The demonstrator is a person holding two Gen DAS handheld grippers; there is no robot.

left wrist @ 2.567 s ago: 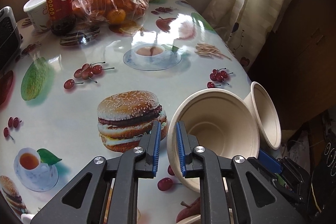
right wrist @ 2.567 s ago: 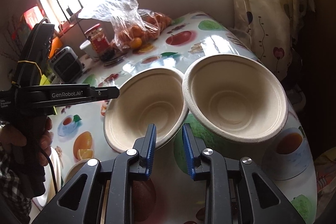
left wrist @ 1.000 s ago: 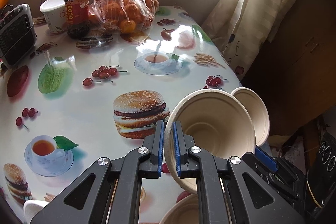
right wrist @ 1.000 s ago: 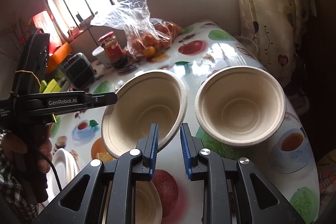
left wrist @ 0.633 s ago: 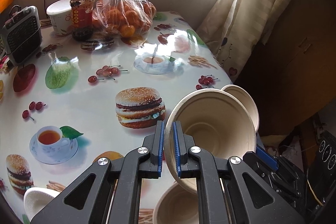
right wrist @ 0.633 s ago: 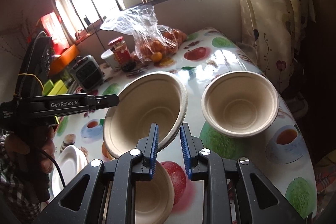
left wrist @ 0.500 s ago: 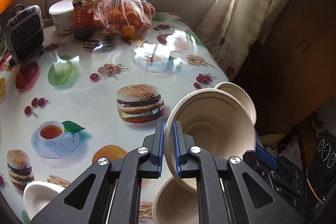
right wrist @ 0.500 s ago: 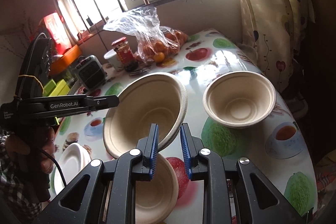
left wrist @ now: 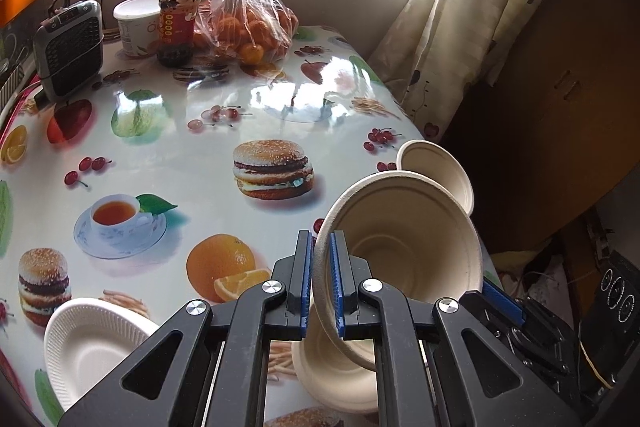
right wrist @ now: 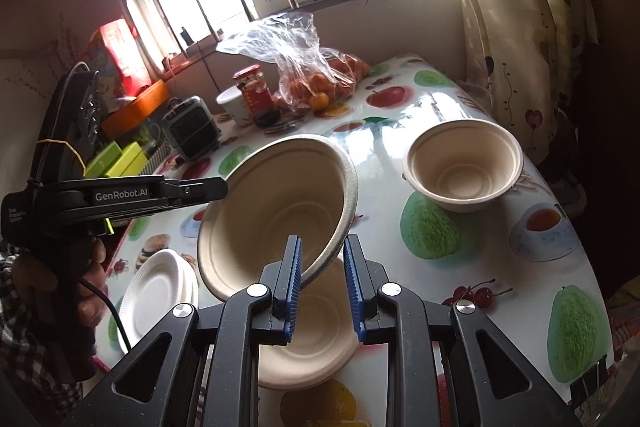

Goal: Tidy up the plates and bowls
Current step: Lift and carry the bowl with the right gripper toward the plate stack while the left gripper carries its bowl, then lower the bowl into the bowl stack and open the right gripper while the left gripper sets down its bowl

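Stacking step: left tongs (left wrist: pixel 320 281) clenched on tilted bowl (left wrist: pixel 404 247) above bowl on worktop (right wrist: pixel 316 343), right tongs (right wrist: pixel 322 289) released around its rim; next, lowering squarely inside.

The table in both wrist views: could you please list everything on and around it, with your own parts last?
Held bowl: one, beige, tilted above the table.
Bowl beneath: one, beige, near edge.
Far bowl: one, beige, right side.
White plates: stack, left near edge.
Bag of oranges: one, clear, far end.
Jar: one, red label, beside the bag.
White tub: one, behind the jar.
Small heater: one, grey, far left.
Curtain: cream, right.
Left gripper: shut on the held bowl's rim.
Right gripper: open.
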